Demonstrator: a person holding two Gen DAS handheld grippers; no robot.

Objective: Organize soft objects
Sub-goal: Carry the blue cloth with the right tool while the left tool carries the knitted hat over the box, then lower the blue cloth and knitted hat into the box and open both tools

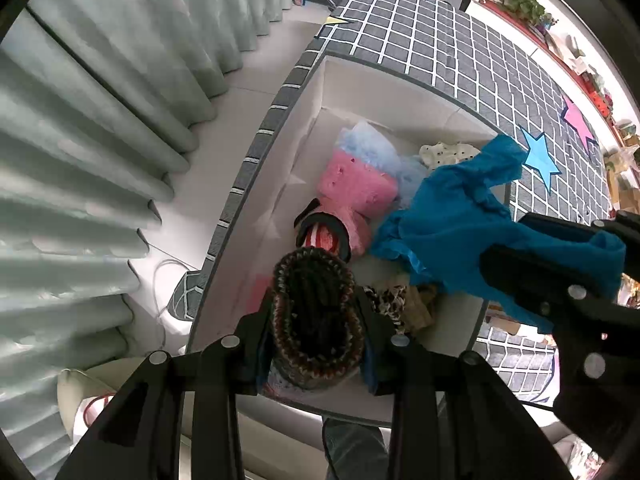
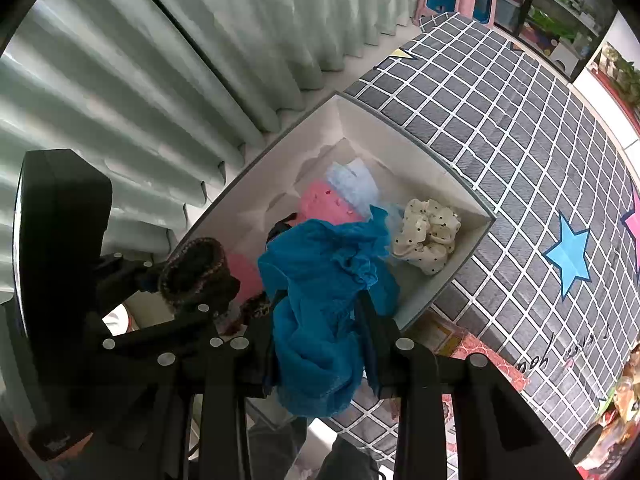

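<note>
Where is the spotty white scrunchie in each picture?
Left wrist view: the scrunchie peeks out at the far right of the white box, half hidden behind the blue cloth.
Right wrist view: the scrunchie lies in plain sight in the box's right corner, beside the blue cloth.
Shared landmark: the blue star on the grid-pattern cover.

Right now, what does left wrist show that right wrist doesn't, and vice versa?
Only the left wrist view: the left gripper from behind, shut on the dark knit hat, and leopard-print fabric plainly visible beneath.

Only the right wrist view: the cream polka-dot scrunchie unobstructed, and a red patterned packet beside the box.

Both: the white box, pink cloth, and the right gripper shut on the blue cloth.
</note>
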